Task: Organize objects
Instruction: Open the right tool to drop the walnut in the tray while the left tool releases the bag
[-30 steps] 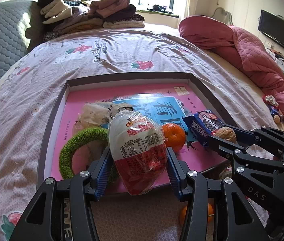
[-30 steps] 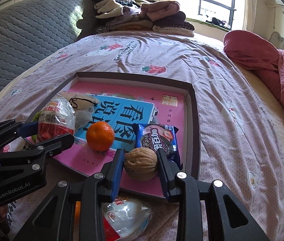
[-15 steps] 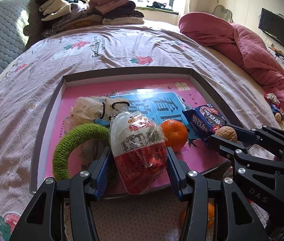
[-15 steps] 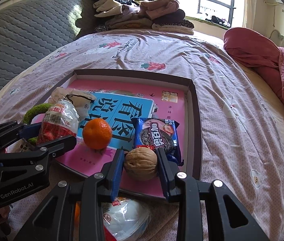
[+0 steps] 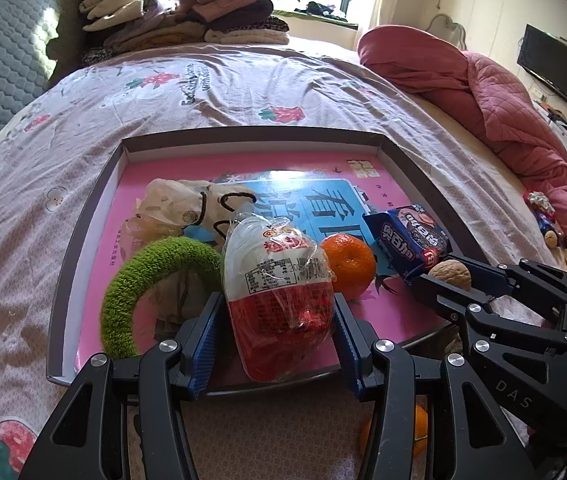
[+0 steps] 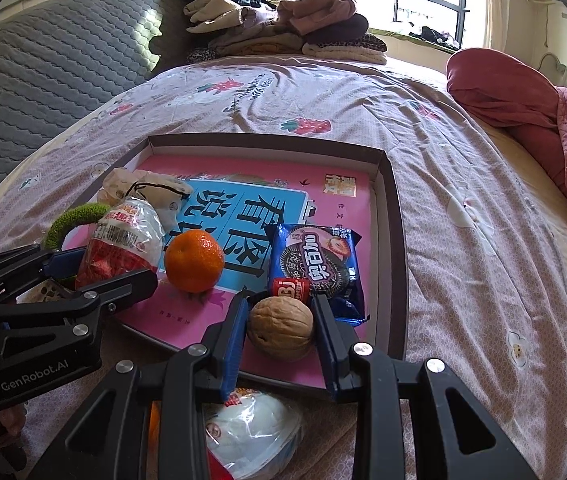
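A shallow box (image 5: 95, 204) (image 6: 397, 240) with a pink book as its floor lies on the bed. My left gripper (image 5: 273, 320) is shut on a red-and-white snack bag (image 5: 279, 300) (image 6: 123, 236) above the box's near edge. My right gripper (image 6: 281, 320) is shut on a walnut (image 6: 281, 326) (image 5: 450, 274) above the box's near right corner. In the box lie an orange (image 5: 349, 266) (image 6: 194, 261), a blue cookie packet (image 5: 407, 240) (image 6: 315, 264), a green fuzzy ring (image 5: 147, 280) (image 6: 77, 218) and a beige pouch (image 5: 179, 208) (image 6: 147, 190).
Below the grippers, outside the box, lie another snack bag (image 6: 251, 436) and an orange (image 5: 417, 434). Folded clothes (image 5: 175, 20) are stacked at the bed's far end. A pink quilt (image 5: 495, 96) is heaped at the right, with small toys (image 5: 543, 216) by the bed's edge.
The view from my left gripper has shifted a little, so the box sits lower and nearer the middle. Both grips and the right gripper are unchanged.
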Demonstrator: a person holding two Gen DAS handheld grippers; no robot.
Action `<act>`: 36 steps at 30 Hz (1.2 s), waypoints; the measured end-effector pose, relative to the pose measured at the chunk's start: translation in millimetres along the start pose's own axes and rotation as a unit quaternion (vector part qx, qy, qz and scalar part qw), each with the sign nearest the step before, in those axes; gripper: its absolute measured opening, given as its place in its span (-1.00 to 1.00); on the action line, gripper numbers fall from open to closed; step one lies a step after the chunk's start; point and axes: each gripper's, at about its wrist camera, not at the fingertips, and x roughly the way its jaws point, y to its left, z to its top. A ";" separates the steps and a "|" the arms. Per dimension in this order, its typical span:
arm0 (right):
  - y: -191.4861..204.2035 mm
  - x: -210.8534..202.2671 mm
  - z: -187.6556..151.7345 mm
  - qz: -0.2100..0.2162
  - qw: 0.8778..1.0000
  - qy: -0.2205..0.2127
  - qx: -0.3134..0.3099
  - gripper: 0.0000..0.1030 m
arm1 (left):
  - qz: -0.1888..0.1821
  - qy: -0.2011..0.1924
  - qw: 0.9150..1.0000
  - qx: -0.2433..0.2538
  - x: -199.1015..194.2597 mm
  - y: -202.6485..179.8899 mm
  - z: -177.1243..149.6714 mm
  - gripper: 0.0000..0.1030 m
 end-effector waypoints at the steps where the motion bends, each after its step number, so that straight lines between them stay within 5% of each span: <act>1: -0.1 0.1 0.0 0.000 1.000 0.000 0.000 -0.35 | -0.001 0.000 1.000 0.001 0.0 0.0 -0.3 0.03; 36: -4.9 -10.6 3.4 0.001 1.000 -0.007 0.015 -0.35 | 0.014 0.008 1.000 0.003 -7.4 -3.9 -0.4 0.19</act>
